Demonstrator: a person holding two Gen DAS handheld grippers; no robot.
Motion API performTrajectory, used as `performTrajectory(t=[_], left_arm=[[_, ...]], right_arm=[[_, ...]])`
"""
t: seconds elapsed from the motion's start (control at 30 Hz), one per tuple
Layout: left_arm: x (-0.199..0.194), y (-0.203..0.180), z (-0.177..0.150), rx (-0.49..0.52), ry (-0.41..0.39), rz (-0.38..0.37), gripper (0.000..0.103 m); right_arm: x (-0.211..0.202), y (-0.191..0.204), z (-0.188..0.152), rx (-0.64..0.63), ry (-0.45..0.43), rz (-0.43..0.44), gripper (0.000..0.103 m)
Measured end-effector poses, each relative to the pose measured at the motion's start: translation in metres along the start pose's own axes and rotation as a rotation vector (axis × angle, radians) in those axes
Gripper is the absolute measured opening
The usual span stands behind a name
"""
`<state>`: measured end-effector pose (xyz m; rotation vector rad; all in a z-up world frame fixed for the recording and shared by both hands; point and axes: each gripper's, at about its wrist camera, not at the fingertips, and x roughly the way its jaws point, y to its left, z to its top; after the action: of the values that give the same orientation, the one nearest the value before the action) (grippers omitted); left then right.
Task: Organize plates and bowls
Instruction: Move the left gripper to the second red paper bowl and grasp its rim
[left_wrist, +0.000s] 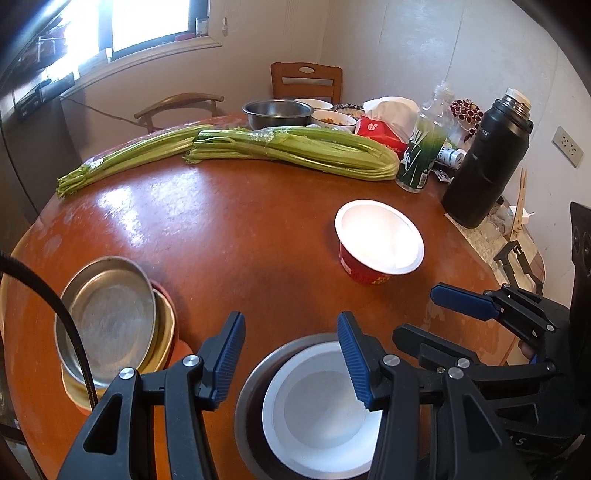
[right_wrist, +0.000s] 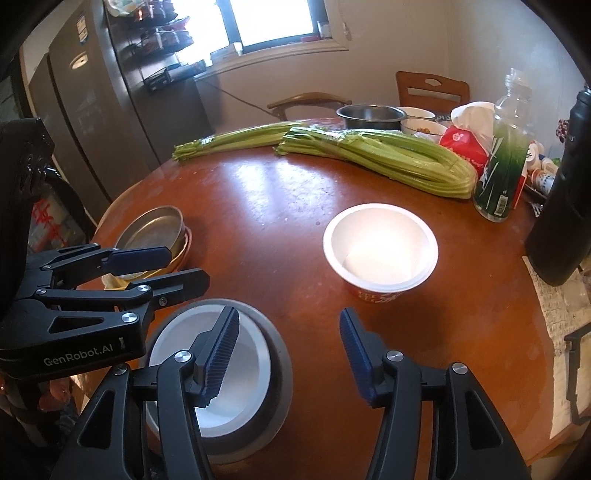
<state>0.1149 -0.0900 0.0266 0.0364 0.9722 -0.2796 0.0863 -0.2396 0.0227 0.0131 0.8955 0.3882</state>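
Two long bunches of celery (left_wrist: 236, 149) lie across the far half of the round brown table (left_wrist: 229, 229), and behind them stand a steel mixing bowl (left_wrist: 277, 110), a small white bowl holding some food (left_wrist: 333, 119) and a red tissue pack (left_wrist: 380, 129). To the right stand a clear bottle with a green label (left_wrist: 423, 147) and a tall black flask (left_wrist: 484, 162); the writing on both is too small to read.

Near the middle of the table sits a red paper bowl with a white inside (left_wrist: 378, 240) — empty, with red print on its side that cannot be made out. At the left edge a metal dish (left_wrist: 107, 317) rests tilted on a yellow plate (left_wrist: 164, 332), which lies on an orange one.

At the near edge a white bowl (left_wrist: 321, 413) is nested inside a grey metal bowl (left_wrist: 247, 398); both are empty.

The left gripper (left_wrist: 291, 354) hangs over this pair with its blue-padded fingers (left_wrist: 354, 354) spread apart, pinching nothing; whether the right-hand pad touches the white bowl's rim cannot be told. The right gripper (right_wrist: 290, 354) is just beside it, fingers likewise spread wide and holding nothing — one finger over the white bowl, the other over bare table. In the right wrist view the left tool's body reads "GenRobot.AI".
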Motion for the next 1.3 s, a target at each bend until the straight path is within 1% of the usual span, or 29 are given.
performTrajectory(t=[0.1,0.3,0.37,0.5,0.8,0.97,1.1,1.2,1.3], left_arm=[[0.005,-0.002,0.009,0.010,0.004,-0.006,0.052],[0.022,-0.013,0.030,0.042,0.017,-0.027,0.052],[0.029,-0.018,0.037,0.057,0.022,-0.030,0.052],[0.046,-0.024,0.047,0.068,0.049,-0.043,0.052],[0.065,-0.030,0.063,0.075,0.069,-0.064,0.052],[0.079,-0.034,0.066,0.075,0.091,-0.093,0.052],[0.090,-0.038,0.067,0.072,0.112,-0.102,0.052],[0.098,-0.039,0.068,0.062,0.125,-0.114,0.052],[0.106,-0.037,0.069,0.039,0.142,-0.158,0.052]], right_arm=[[0.000,-0.009,0.005,0.017,-0.010,-0.018,0.059],[0.003,-0.035,0.013,0.068,-0.020,-0.085,0.060],[0.007,-0.045,0.015,0.090,-0.013,-0.115,0.060],[0.018,-0.063,0.019,0.126,0.007,-0.144,0.060],[0.032,-0.084,0.021,0.172,0.028,-0.149,0.060],[0.043,-0.091,0.022,0.185,0.044,-0.156,0.060],[0.051,-0.095,0.022,0.186,0.061,-0.160,0.060],[0.056,-0.095,0.021,0.183,0.059,-0.150,0.060],[0.061,-0.092,0.021,0.168,0.058,-0.132,0.059]])
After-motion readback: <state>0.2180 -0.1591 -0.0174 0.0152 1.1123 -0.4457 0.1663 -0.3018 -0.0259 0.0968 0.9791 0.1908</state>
